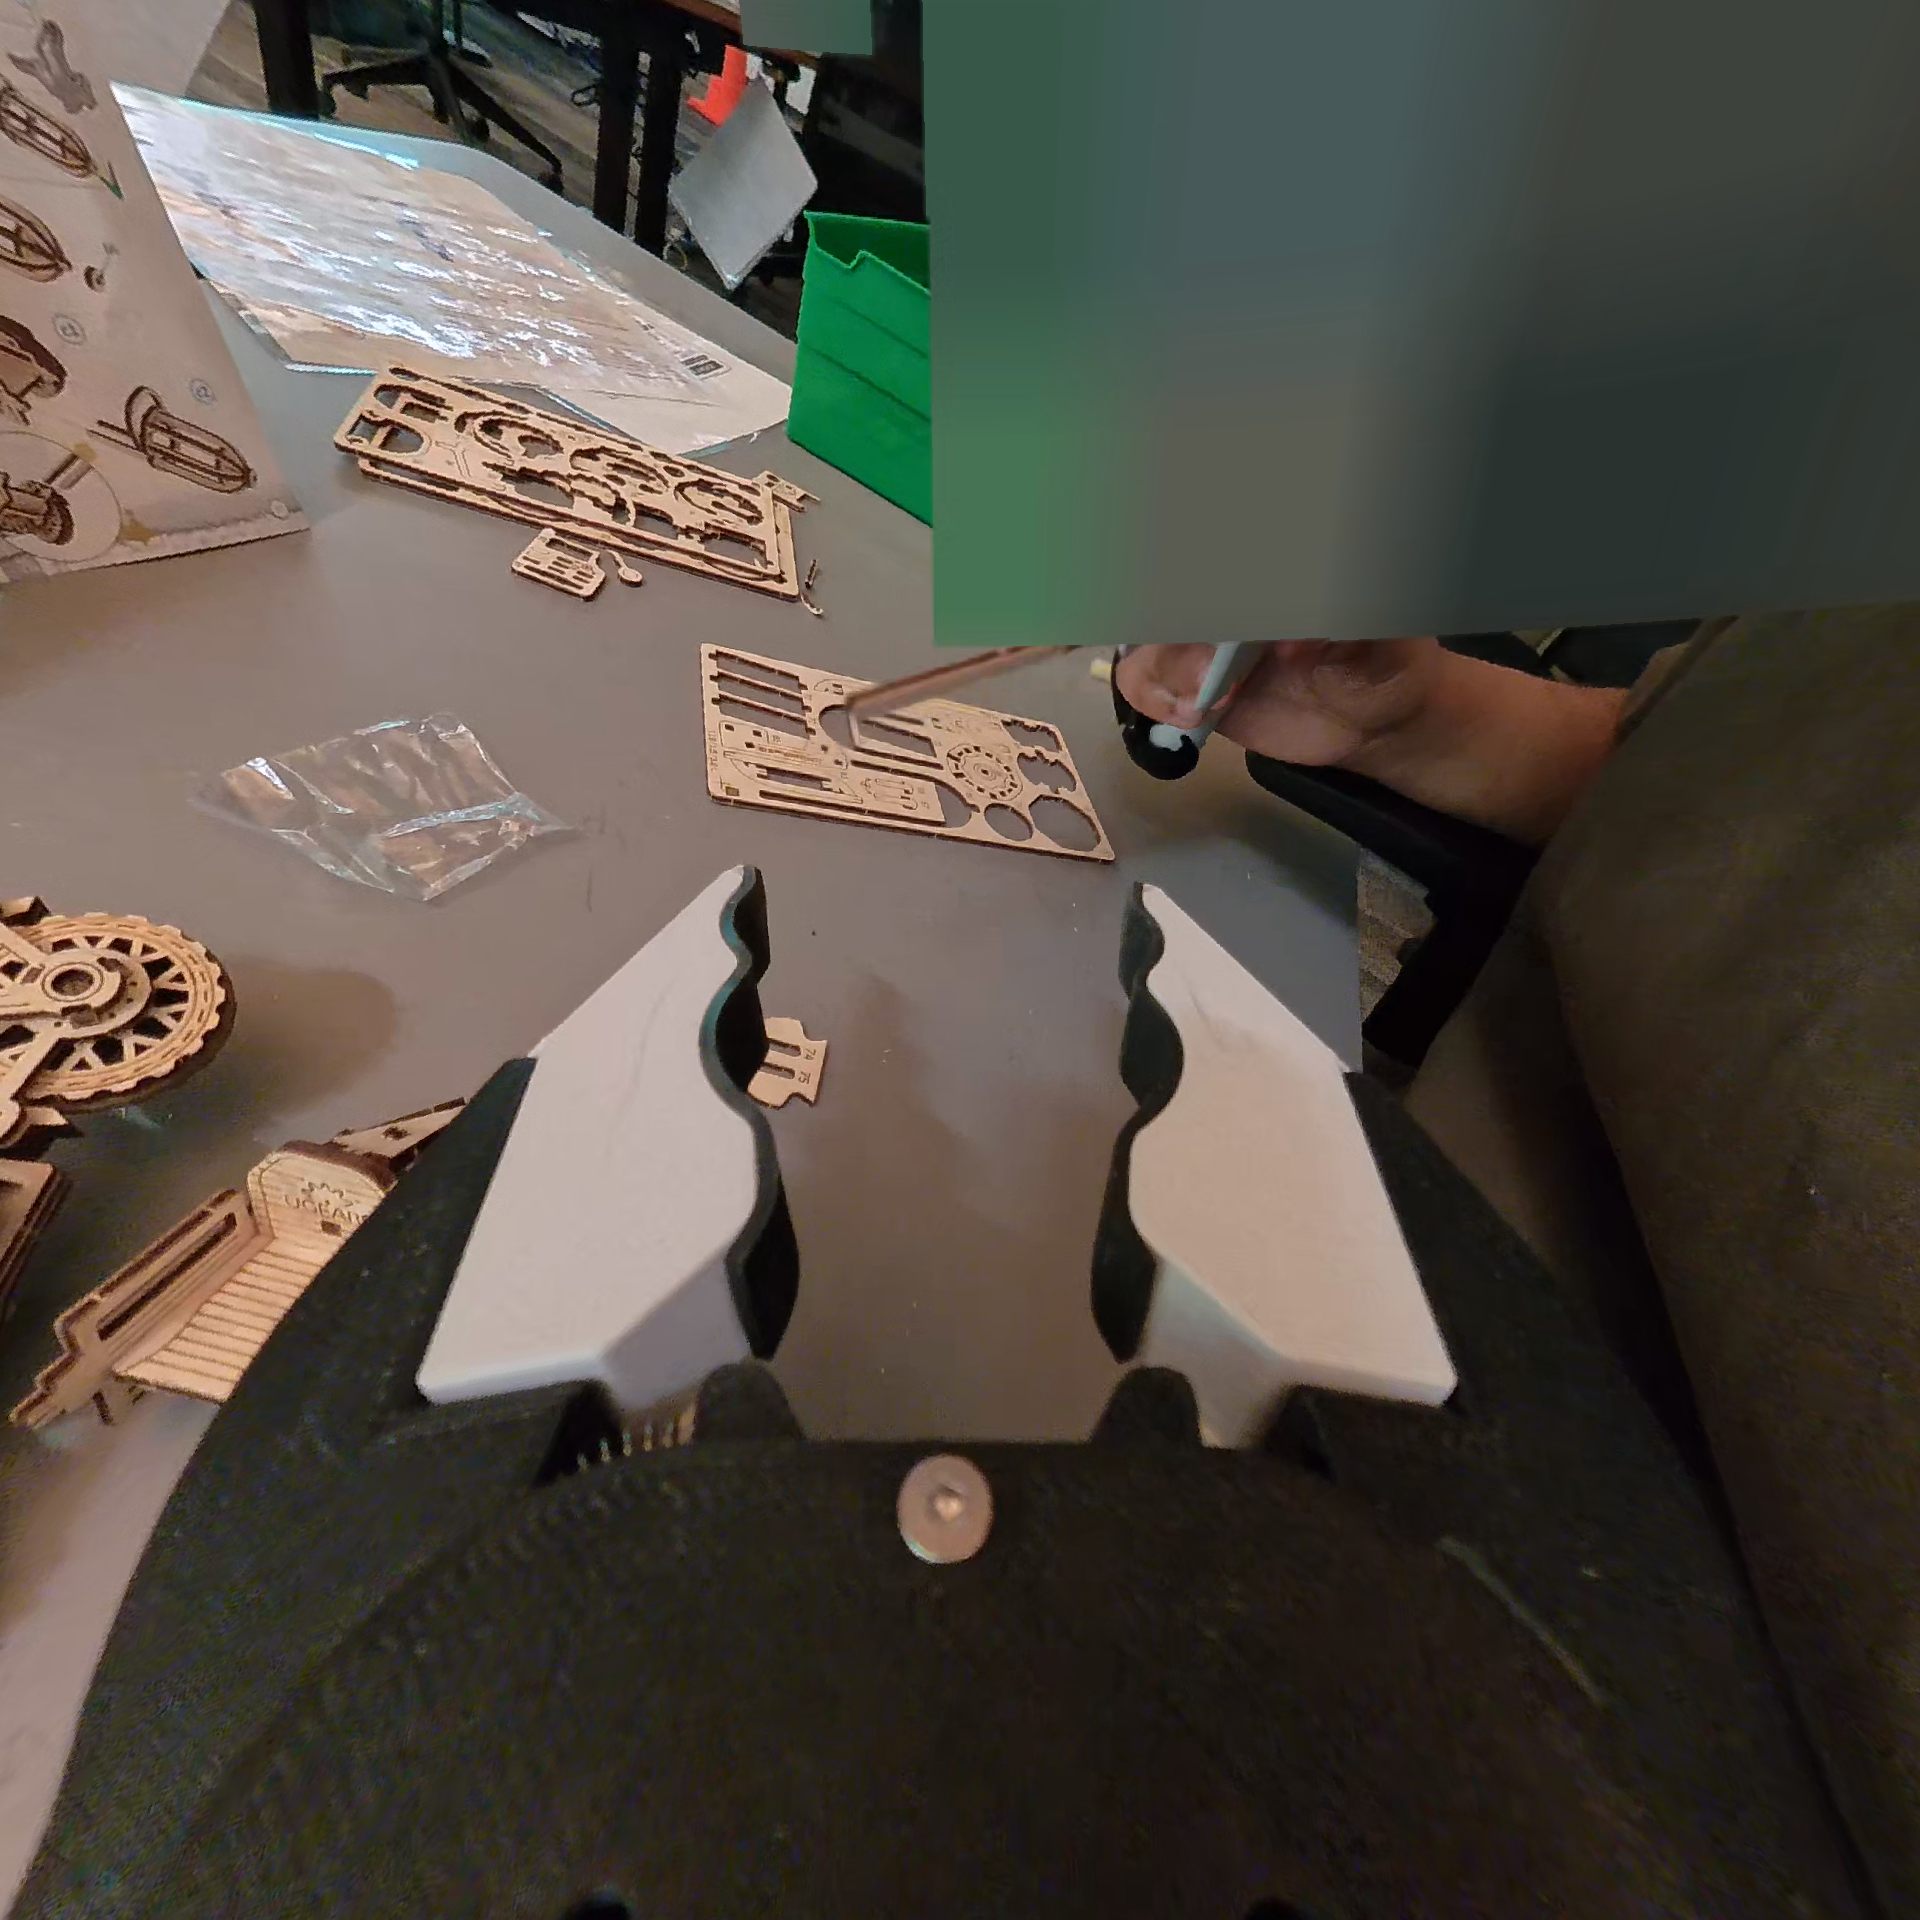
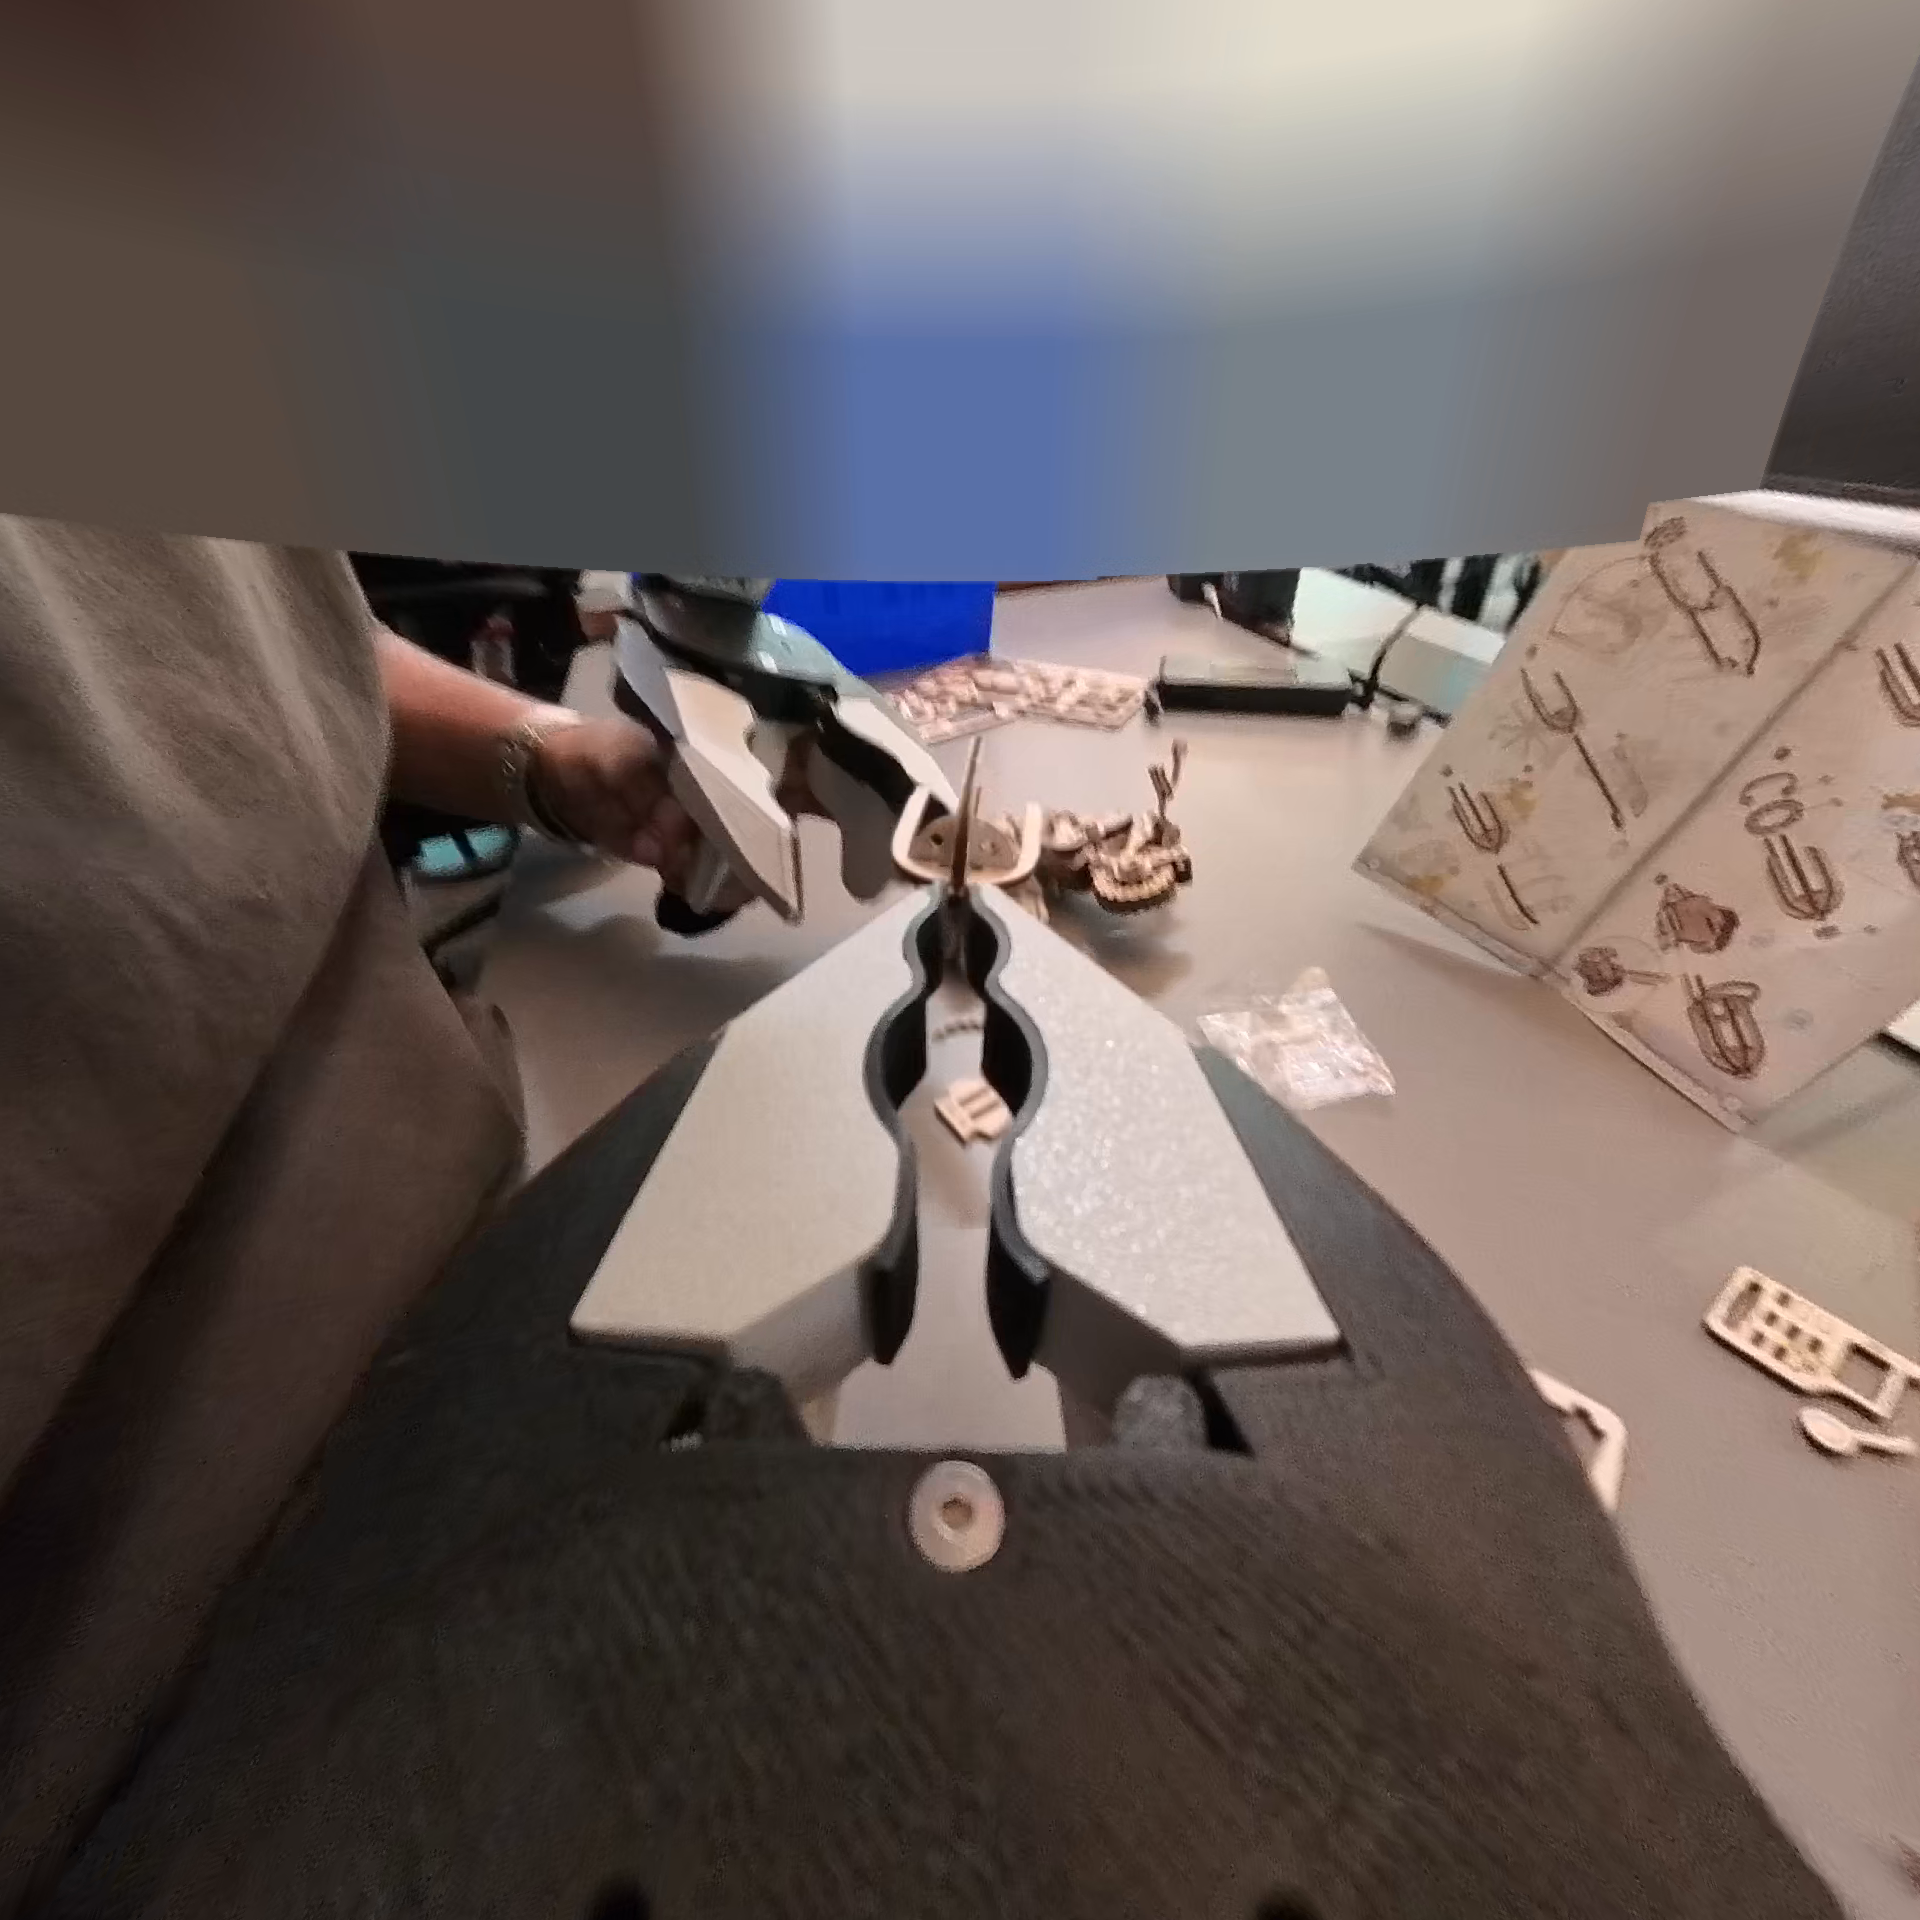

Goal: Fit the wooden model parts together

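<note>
Partway: left gripper (image 1: 945, 883) gapes wide and empty above a small loose part (image 1: 792, 1062) at frame centre, right gripper (image 2: 961, 914) pinches a thin wooden piece (image 2: 969, 821) edge-on, half-built model (image 1: 94, 1008) lower left, sheets (image 1: 894, 753) partly unpunched.

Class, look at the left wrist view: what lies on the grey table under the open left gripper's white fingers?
Under the left gripper, a small flat wooden slotted piece lies on the grey table, beside the white left finger, which covers its left edge. The rest there is bare tabletop.

Even indoor light, soft shadows; right wrist view motion-blurred.
</note>
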### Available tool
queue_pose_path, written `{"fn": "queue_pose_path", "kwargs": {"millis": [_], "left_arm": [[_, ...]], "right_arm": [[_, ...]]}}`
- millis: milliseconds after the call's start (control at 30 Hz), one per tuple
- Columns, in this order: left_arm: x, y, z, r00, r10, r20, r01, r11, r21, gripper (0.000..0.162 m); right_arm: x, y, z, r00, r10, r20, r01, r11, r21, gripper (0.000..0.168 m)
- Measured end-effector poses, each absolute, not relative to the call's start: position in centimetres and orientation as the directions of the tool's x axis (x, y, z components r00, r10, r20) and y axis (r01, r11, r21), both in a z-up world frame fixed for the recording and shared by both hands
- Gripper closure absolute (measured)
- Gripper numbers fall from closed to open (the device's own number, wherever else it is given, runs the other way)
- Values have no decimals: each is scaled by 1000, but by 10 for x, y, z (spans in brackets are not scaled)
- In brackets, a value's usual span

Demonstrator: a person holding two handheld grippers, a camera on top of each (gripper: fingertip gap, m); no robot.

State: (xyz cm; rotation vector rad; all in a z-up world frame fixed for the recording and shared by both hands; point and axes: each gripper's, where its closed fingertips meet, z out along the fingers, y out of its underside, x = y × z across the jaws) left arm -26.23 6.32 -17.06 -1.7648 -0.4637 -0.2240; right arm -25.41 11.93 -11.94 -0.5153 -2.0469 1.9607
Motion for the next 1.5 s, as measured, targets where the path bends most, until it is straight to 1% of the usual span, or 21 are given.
{"fn": "queue_pose_path", "kwargs": {"millis": [100,200,333,400,500,600,767,967,1267,1500], "left_arm": [[-263,64,-171,899,185,397,429,-183,-885,94],[-261,63,-170,904,183,385,417,-187,-890,94],[-259,61,-168,913,187,363,396,-189,-899,94],[-259,61,-168,915,186,359,391,-187,-901,94],[-257,62,-166,914,176,365,394,-184,-900,94],[-253,63,-166,919,169,357,386,-190,-903,94],[-252,65,-167,931,175,319,351,-206,-913,94],[-252,65,-166,929,179,324,357,-198,-913,94],[-252,65,-168,931,184,315,350,-204,-914,94],[-252,65,-168,928,183,323,357,-202,-912,94]], "right_arm": [[-254,124,-107,-907,416,-65,53,-40,-998,168],[-252,127,-96,-903,430,-1,-22,-49,-999,168],[-249,128,-92,-839,489,236,-217,97,-971,168],[-248,127,-92,-800,502,328,-281,169,-945,168],[-246,125,-94,-766,498,407,-333,235,-913,168],[-244,121,-96,-752,484,449,-359,271,-893,168],[-239,118,-94,-756,472,454,-370,265,-890,168],[-235,115,-95,-785,456,419,-347,236,-908,168],[-235,113,-99,-846,434,310,-259,174,-950,168],[-237,114,-101,-862,433,263,-216,155,-964,168]]}}
